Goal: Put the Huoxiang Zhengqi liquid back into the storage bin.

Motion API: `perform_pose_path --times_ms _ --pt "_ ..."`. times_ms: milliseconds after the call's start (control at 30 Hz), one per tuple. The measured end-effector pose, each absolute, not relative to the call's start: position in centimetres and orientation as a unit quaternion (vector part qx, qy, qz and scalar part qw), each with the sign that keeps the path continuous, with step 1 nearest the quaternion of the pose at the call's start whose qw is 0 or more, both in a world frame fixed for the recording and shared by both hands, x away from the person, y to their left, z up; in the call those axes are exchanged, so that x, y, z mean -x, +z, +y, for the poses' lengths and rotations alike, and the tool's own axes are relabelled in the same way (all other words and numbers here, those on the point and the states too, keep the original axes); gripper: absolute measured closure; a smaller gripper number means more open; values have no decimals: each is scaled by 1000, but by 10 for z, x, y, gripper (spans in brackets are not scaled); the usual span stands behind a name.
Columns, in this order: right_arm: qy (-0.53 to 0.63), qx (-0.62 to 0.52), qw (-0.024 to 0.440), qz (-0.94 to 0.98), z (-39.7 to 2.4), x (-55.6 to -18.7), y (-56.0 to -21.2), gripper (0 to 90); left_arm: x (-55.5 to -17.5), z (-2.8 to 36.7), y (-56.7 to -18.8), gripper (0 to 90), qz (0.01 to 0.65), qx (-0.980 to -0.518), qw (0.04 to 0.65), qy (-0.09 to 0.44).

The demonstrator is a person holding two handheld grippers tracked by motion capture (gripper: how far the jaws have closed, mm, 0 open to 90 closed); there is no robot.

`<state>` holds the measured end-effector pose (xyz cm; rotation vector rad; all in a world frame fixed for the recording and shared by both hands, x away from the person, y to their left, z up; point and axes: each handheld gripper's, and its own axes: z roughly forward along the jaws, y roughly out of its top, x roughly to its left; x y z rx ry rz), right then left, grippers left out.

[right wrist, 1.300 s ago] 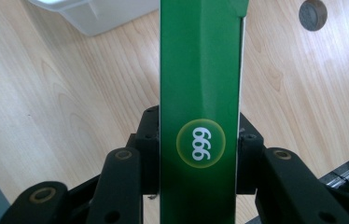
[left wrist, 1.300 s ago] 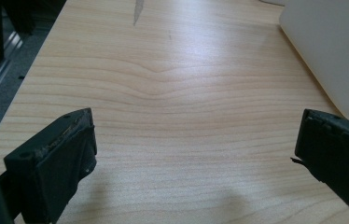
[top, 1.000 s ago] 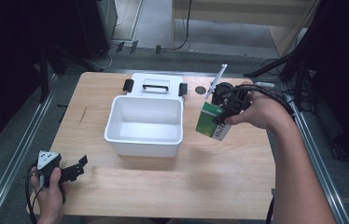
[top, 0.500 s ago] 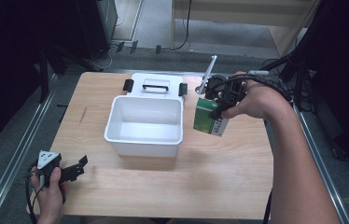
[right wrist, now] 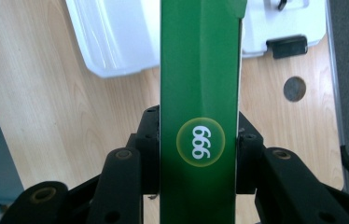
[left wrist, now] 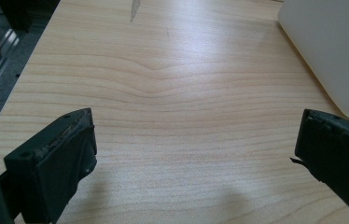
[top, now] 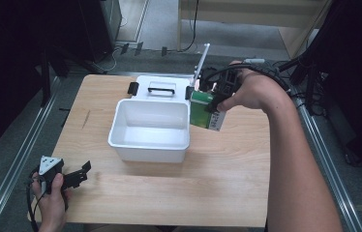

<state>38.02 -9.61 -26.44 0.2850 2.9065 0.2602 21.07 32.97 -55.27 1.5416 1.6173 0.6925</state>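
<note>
My right claw [right wrist: 196,154] squeezes the green box [right wrist: 198,84] by its flat sides. It feels light and easy to dent. The white tub [top: 151,129] waits at nine o'clock. My left claw [left wrist: 196,154] is wide open.

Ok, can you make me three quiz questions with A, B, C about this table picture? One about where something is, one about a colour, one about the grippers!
1. Where is the green box?
A. Lying inside the white tub
B. Held up beside the tub's right rim
C. On the floor

2. What colour is the tub?
A. White
B. Red
C. Black

3. How are the left gripper's jaws?
A. Clamped on the box
C. Gripping the lid
B. Open over bare wood

Answers:
1. B: the high view shows the right gripper holding the box in the air next to the tub's right edge.
2. A: its walls and floor are plain white.
3. B: the left gripper view shows its jaws wide apart with only the table between them.
</note>
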Motion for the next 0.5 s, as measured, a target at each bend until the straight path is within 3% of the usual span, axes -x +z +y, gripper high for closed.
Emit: perform_pose_path --times_ms 500 --pt "89 -57 112 988 -49 -383 -254 642 -211 330 -553 0 635 -607 393 271"
